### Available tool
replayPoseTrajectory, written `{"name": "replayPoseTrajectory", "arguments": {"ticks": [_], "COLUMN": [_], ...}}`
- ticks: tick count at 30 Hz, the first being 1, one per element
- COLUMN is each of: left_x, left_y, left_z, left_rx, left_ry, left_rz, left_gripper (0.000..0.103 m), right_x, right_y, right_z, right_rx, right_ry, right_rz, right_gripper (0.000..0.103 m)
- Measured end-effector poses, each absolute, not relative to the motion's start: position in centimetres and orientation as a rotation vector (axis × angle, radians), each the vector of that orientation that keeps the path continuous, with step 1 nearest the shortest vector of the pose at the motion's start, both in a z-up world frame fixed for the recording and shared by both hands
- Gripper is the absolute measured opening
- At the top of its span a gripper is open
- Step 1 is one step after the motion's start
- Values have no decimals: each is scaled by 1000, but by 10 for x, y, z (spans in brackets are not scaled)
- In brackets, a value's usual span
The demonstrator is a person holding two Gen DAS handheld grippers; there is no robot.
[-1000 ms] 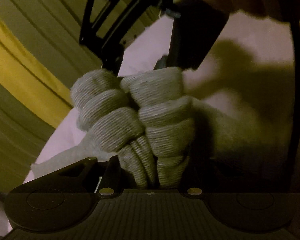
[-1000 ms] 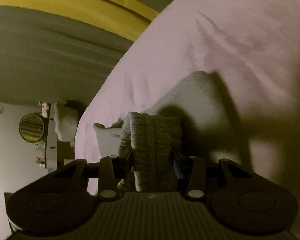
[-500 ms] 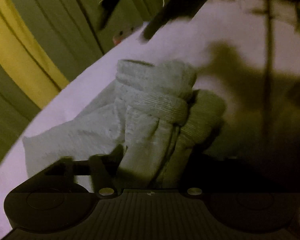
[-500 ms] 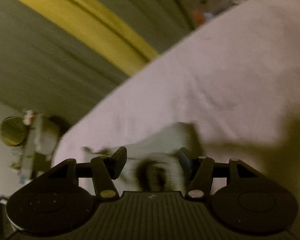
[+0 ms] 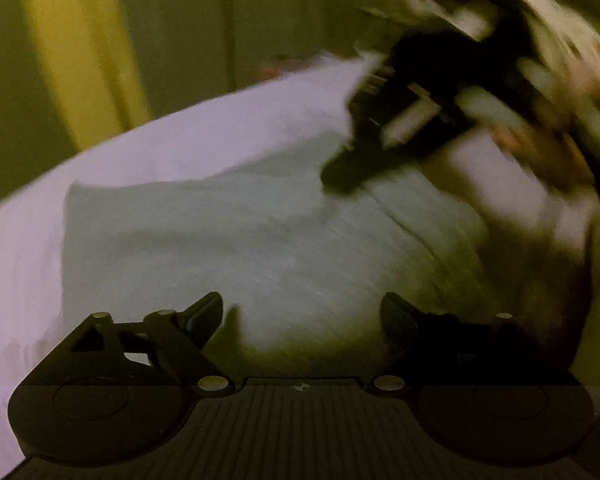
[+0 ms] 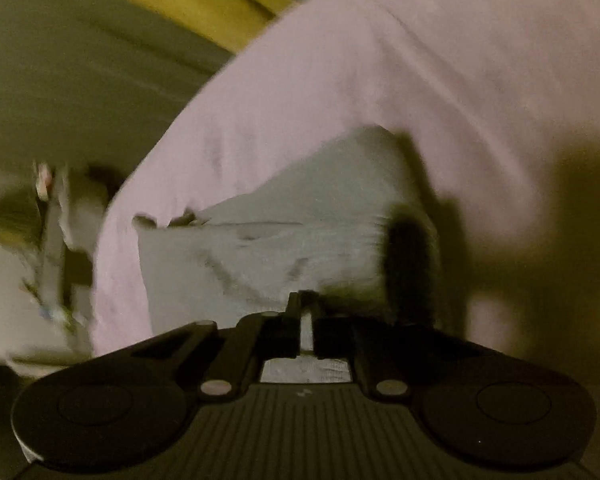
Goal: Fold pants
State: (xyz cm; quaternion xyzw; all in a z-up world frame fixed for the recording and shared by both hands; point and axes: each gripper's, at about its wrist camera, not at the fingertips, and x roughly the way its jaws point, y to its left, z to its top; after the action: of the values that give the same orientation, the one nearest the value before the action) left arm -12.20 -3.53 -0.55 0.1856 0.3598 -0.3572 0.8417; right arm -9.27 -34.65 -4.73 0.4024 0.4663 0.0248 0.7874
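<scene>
I am holding my left gripper (image 5: 301, 316) low over the pants (image 5: 260, 236), its two black fingers spread wide apart with nothing between them. The pants are lying as a soft, pale grey, folded slab on the bed sheet (image 5: 180, 136), which is showing as a smooth lilac cloth with faint creases. A straight seam or fold line is running slantwise across the grey fabric toward the right. The cloth looks like a matte, fleecy knit, though the blur is hiding any finer weave.

My right gripper (image 6: 307, 320) is showing its fingers drawn almost together, only a thin slit left between the tips. I cannot tell whether any cloth is caught in that slit; grey fabric is showing through the gap behind the fingers. In this view the pants (image 6: 268, 248) are forming a rough rectangle with a raised corner at the far end and shallow curved wrinkles near me, lying on the sheet (image 6: 419, 80).

From my left side, the right gripper (image 5: 383, 132) is appearing as a smeared black shape above the far edge of the pants.

Behind the bed, a curtain (image 5: 80, 40) is hanging in olive and yellow vertical bands.
</scene>
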Motion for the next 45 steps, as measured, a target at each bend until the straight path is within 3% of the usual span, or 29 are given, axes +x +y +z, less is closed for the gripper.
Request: {"name": "replayPoseTrajectory", "arguments": {"ticks": [1, 3, 4, 5, 6, 7, 8, 12, 14, 15, 16, 17, 20, 28, 35, 45], "left_x": [-109, -89, -81, -73, -70, -64, -62, -63, -60, -61, -54, -50, -38, 18, 73, 95], "left_y": [-29, -22, -20, -17, -16, -19, -16, 6, 17, 21, 21, 23, 38, 76, 92, 76], "left_z": [-3, 0, 1, -2, -4, -7, -11, -5, 0, 3, -2, -3, 6, -6, -43, -82], "left_rx": [362, 323, 308, 304, 311, 326, 345, 329, 315, 308, 301, 294, 278, 111, -93, -185], "left_ry": [775, 792, 806, 831, 854, 880, 899, 893, 883, 874, 865, 859, 862, 909, 1107, 1280], "left_rz": [-719, -664, -657, -646, -627, -591, -558, -537, -538, -546, -555, -559, -569, -659, -785, -1015], "left_gripper": [92, 92, 92, 92, 92, 92, 92, 93, 94, 95, 95, 95, 96, 96, 95, 96], "right_x": [-88, -72, -65, -56, -49, -44, -42, -57, -72, -84, -95, -105, -145, -142, -134, -129], "right_y": [-336, -321, -314, -307, -307, -304, -309, -323, -317, -319, -319, -322, -339, -358, -386, -407], "right_z": [-41, -36, -38, -43, -49, -52, -53, -32, -12, -6, -2, -1, 0, -53, -88, -104], "right_rx": [832, 793, 764, 716, 676, 638, 602, 602, 518, 500, 503, 516, 573, 644, 808, 799], "right_ry": [1001, 1006, 1027, 1069, 1097, 1113, 1109, 995, 914, 889, 864, 839, 733, 890, 995, 982], "right_rz": [68, 116, 114, 99, 73, 36, -10, -81, -120, -145, -144, -144, -140, -25, 43, 162], "right_gripper": [29, 42, 42, 41, 28, 4, 0, 0, 15, 41, 76, 86, 100, 100, 100, 100]}}
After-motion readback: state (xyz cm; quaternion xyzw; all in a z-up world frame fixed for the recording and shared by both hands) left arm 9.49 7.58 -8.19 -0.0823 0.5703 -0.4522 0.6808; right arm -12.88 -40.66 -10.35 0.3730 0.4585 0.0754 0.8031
